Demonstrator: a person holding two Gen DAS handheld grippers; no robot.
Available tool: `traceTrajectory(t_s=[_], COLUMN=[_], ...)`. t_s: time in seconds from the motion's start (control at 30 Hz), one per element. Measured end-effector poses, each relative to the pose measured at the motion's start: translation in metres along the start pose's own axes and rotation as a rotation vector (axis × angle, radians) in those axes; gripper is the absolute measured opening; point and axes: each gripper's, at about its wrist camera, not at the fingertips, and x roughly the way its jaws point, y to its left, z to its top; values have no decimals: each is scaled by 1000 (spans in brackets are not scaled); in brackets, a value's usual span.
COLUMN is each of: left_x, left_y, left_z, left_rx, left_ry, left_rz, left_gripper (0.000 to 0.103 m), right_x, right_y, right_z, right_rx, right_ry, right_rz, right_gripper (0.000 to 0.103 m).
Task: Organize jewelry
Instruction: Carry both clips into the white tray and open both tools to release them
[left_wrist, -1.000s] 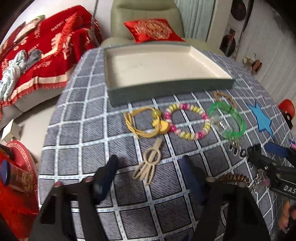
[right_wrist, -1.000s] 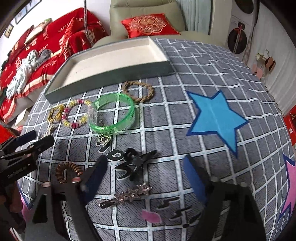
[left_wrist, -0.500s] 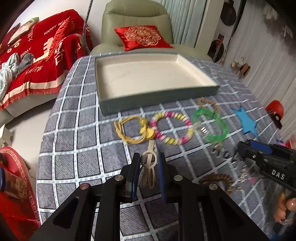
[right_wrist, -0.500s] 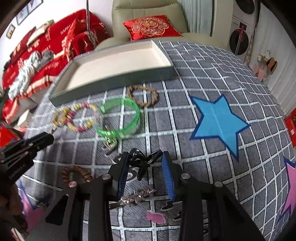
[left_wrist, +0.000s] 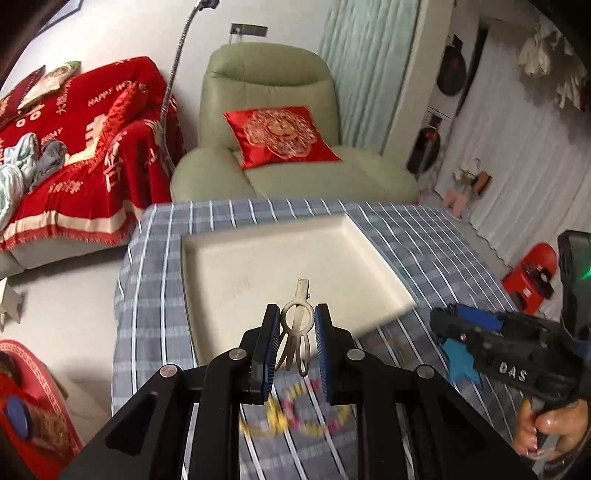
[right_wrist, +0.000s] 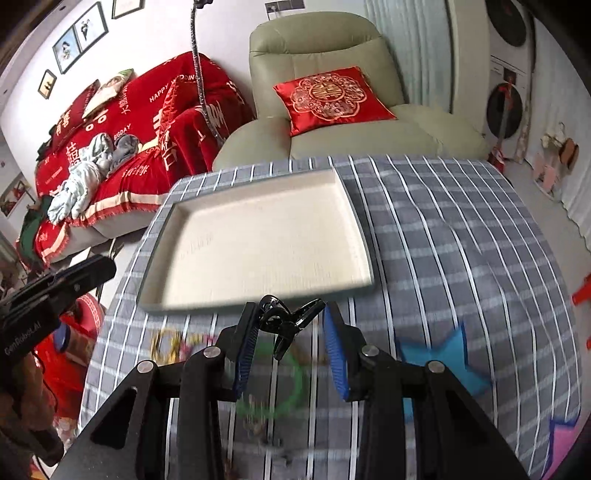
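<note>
The checked tabletop (right_wrist: 443, 229) carries a cream tray (right_wrist: 258, 243) at twelve o'clock. The left tool (left_wrist: 295, 332) pinches a beige hair clip (left_wrist: 297, 325) above the tray's near edge; the right tool (right_wrist: 290, 332) grips a black claw clip (right_wrist: 284, 321).

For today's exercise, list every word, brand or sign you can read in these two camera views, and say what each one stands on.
"DAS": right gripper's body.
"GenRobot.AI": left gripper's body.
"HAPPY" and "WEDDING" (wedding partly hidden): red blanket.
"BIGDAY": the blanket too.
Large white Chinese characters on the blanket: not readable.
Gold double-happiness emblem: red cushion.
Faint print on the tray floor: too blurred.
</note>
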Motion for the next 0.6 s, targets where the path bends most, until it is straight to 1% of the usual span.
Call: traceTrajectory(t_s=[0.07,0.1,0.17,0.23,0.3,0.4,0.5,0.6], left_x=[17,33,54,81,102,128,143,154], left_y=[5,11,19,24,24,28,26,23], left_z=[12,19,23,26,22,12,7,4], left_rx=[-13,-33,-54,-51,-32,-26,-14,16], left_ry=[6,25,49,73,99,140,163,173], left_rz=[27,33,39,73,104,131,149,184], left_gripper=[35,35,35,35,35,35,35,35], right_x=[11,21,36,59,78,108,132,149], right_y=[0,0,0,0,-2,-4,-5,-8], right_z=[17,28,39,52,57,60,60,59], right_rx=[1,-2,-12,-16,-11,-14,-18,-12], right_ry=[4,5,9,27,46,79,107,126], right_rz=[9,9,4,-8,-10,-21,-33,-36], right_gripper=[39,39,39,38,38,38,38,38])
